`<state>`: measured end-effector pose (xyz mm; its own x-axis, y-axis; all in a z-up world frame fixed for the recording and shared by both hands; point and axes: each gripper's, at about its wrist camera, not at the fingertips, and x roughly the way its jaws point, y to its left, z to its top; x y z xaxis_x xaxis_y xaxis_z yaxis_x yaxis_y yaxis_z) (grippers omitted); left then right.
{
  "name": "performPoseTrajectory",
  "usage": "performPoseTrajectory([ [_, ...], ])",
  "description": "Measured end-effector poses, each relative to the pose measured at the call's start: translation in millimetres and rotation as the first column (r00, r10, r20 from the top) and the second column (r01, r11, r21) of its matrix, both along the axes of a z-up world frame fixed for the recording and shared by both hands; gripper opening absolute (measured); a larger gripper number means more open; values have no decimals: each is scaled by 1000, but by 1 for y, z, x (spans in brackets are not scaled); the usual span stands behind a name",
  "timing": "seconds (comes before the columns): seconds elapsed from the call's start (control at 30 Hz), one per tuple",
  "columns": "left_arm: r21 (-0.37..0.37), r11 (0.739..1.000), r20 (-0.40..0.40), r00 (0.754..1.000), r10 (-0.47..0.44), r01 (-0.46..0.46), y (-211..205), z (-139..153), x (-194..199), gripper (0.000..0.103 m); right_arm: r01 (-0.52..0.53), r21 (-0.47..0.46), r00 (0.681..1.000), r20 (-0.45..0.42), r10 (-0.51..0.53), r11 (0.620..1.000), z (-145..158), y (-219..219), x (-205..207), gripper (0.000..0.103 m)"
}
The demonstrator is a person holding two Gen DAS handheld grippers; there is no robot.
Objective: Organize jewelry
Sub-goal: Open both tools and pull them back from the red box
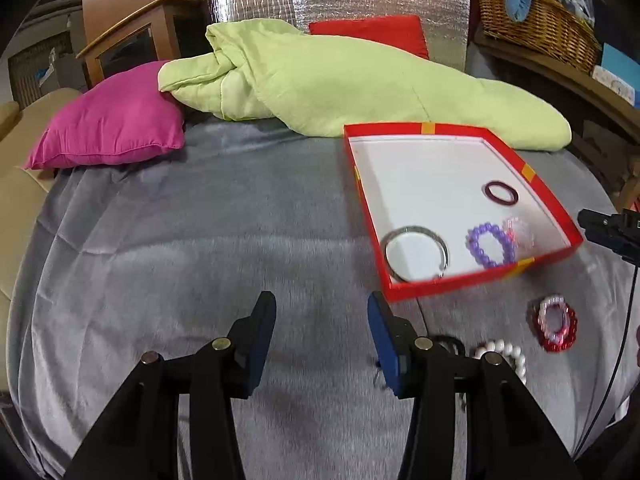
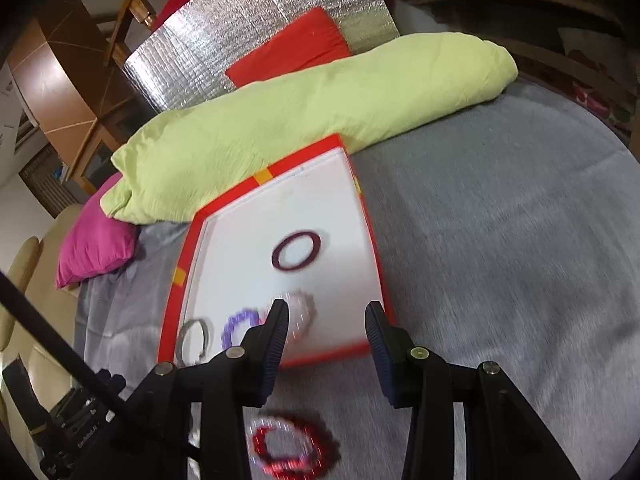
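on a bed spread with a grey blanket (image 1: 160, 248) sits a shallow red box (image 1: 472, 278) with a white floor, and four pieces already lie in it: a silver bangle (image 1: 416, 254) near the front corner, a purple beaded bracelet (image 1: 490, 246) beside it, a pale pink beaded bracelet (image 1: 520, 232) touching the purple one, and a dark maroon ring-shaped bangle (image 1: 501, 193) further back. the left gripper (image 1: 322, 340) hovers over bare blanket short of the box with its jaws apart and nothing between them; the right gripper (image 2: 327, 340) hangs above the box's near edge, jaws likewise parted and empty, the pink bracelet lying on the box floor just beyond its left finger. both look to be between deliveries, so the step in hand reads as going back for more. still outside on the blanket are a red beaded bracelet with a pink one nested in it (image 1: 556, 324), a white pearl bracelet (image 1: 502, 354) and a dark band (image 1: 450, 344) half hidden behind the left gripper's finger. the next move calls for swinging a gripper down over one of these, straddling a single strand of beads, closing gently and lifting it clear over the box wall into the free white space.
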<state>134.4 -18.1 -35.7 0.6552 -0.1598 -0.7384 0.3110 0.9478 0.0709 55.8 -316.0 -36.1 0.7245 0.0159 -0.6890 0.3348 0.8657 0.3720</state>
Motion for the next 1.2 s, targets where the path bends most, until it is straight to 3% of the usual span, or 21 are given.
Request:
performPoseTrajectory([
  [0.23, 0, 999, -70, 997, -45, 45, -9, -11, -18, 50, -97, 50, 992, -75, 100, 994, -16, 10, -22, 43],
  [0.6, -5, 984, -140, 974, -177, 178, -28, -21, -37, 50, -257, 64, 954, -142, 263, 964, -35, 39, -15, 43],
  [1.2, 116, 973, -87, 978, -191, 200, -45, -22, -43, 50, -243, 17, 956, -164, 242, 970, -34, 35, -10, 43],
])
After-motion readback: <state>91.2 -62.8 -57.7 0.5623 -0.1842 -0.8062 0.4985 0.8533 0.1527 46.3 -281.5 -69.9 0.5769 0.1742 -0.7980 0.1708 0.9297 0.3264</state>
